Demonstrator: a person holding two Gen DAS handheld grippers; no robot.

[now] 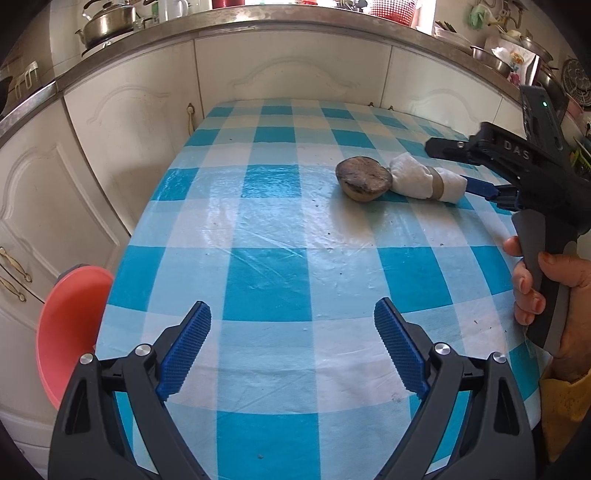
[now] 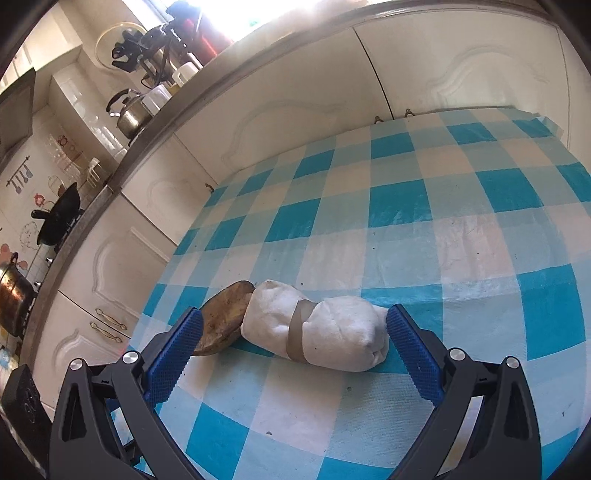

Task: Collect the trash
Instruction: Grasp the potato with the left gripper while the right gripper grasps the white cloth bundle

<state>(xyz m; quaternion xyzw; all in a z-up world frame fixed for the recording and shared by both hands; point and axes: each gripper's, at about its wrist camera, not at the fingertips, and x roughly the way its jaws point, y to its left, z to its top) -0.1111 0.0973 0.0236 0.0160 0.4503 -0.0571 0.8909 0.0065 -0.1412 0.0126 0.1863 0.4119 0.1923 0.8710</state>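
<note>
A white rolled bundle with a tan band (image 2: 317, 328) lies on the blue-and-white checked tablecloth (image 2: 443, 229), touching a brown rotten half-fruit (image 2: 221, 321) on its left. My right gripper (image 2: 295, 350) is open, its blue pads on either side of the bundle, close to the table. In the left wrist view the bundle (image 1: 424, 177) and the fruit (image 1: 364, 179) lie at the far right, with the right gripper (image 1: 458, 166) reaching in from the right. My left gripper (image 1: 291, 347) is open and empty above the near part of the table.
A pink plastic bin (image 1: 70, 325) stands off the table's left edge. White cabinets (image 1: 122, 122) and a steel countertop with pots (image 1: 107, 22) lie behind the table. The hand holding the right gripper (image 1: 535, 284) is at the right edge.
</note>
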